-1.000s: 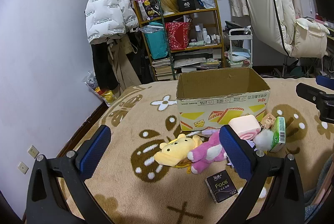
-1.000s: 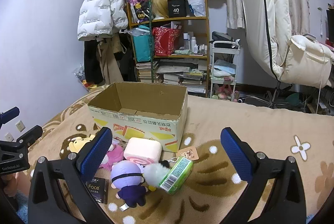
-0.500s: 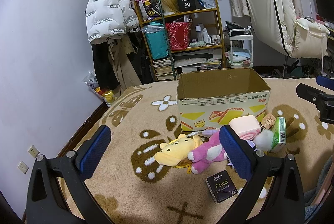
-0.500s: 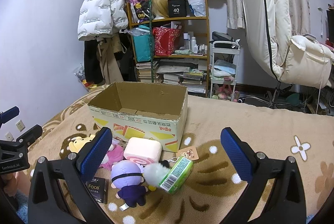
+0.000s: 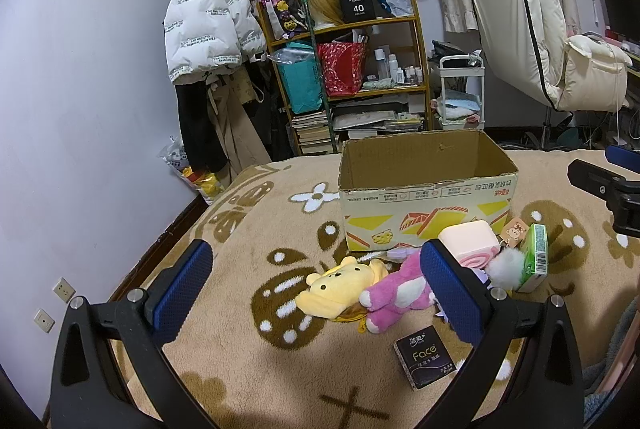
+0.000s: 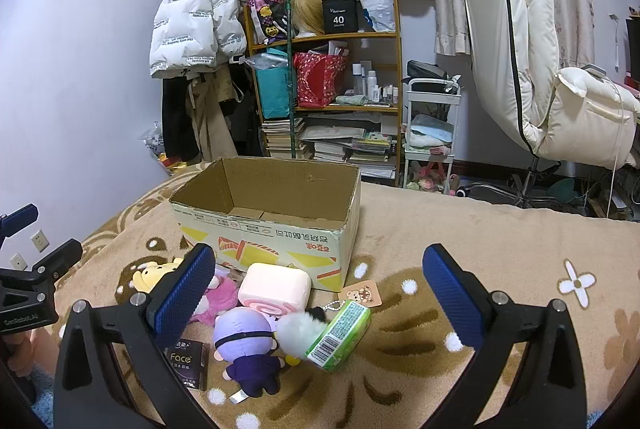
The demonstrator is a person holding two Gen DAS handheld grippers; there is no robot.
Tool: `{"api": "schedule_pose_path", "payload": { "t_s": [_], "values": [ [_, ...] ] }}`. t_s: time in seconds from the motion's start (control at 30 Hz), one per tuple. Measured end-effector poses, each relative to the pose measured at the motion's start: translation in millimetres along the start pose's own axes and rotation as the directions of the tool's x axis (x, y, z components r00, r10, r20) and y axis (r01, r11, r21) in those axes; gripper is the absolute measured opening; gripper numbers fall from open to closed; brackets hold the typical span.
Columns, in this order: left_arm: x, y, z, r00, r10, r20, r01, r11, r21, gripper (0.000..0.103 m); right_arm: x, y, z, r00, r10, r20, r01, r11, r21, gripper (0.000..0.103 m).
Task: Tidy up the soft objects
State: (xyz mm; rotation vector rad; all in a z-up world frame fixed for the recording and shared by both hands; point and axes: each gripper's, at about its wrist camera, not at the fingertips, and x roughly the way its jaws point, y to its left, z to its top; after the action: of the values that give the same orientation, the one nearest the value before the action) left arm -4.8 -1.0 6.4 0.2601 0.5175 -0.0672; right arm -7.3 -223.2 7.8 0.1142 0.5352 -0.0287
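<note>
An open cardboard box (image 5: 424, 197) (image 6: 276, 229) stands empty on a tan patterned blanket (image 5: 248, 349). In front of it lie a yellow bear plush (image 5: 340, 289) (image 6: 150, 275), a pink plush (image 5: 394, 293) (image 6: 220, 295), a pink swirl-roll cushion (image 5: 470, 243) (image 6: 276, 287), a purple-haired doll (image 6: 246, 345), a white pompom (image 5: 506, 267) (image 6: 300, 331), a green tissue pack (image 5: 534, 261) (image 6: 340, 329) and a black "Face" tissue pack (image 5: 426, 355) (image 6: 188, 361). My left gripper (image 5: 316, 289) hovers open over the yellow and pink plush. Above the pile my right gripper (image 6: 320, 293) is open, holding nothing.
A cluttered wooden shelf (image 5: 352, 77), a white puffer jacket (image 5: 208, 25) on a rack, a small white cart (image 5: 460, 93) and a cream reclining chair (image 5: 552, 41) stand beyond the blanket. A bear-print tag (image 6: 362, 295) lies by the box corner.
</note>
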Motion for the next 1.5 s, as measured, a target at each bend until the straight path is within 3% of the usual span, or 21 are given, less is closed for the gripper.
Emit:
{"api": "schedule_pose_path", "payload": {
  "t_s": [0.5,0.87,1.17,1.4,1.5],
  "values": [
    [-1,1,1,1.000,-0.012,-0.002,0.012,1.000,0.000,0.103,0,-2,2,1.000,-0.001,-0.003,0.001,1.000,0.003,0.103],
    [19,1,1,0.992,-0.056,-0.118,0.053,0.998,-0.024,0.103,18,18,-18,0.996,0.023,-0.082,-0.025,1.000,-0.015,0.103],
    [47,-17,3,0.964,-0.091,-0.249,0.087,0.996,-0.026,0.103,44,-3,-12,0.978,0.062,-0.199,-0.043,0.994,0.097,0.103],
    [76,-32,0,0.922,-0.152,-0.355,0.143,0.988,-0.052,0.102,69,-15,-17,0.950,0.088,-0.299,-0.040,0.986,0.163,0.103],
    [88,-43,-4,0.897,-0.170,-0.408,0.175,0.984,-0.025,0.102,81,-23,-21,0.934,0.088,-0.346,-0.020,0.981,0.195,0.094]
  ]
}}
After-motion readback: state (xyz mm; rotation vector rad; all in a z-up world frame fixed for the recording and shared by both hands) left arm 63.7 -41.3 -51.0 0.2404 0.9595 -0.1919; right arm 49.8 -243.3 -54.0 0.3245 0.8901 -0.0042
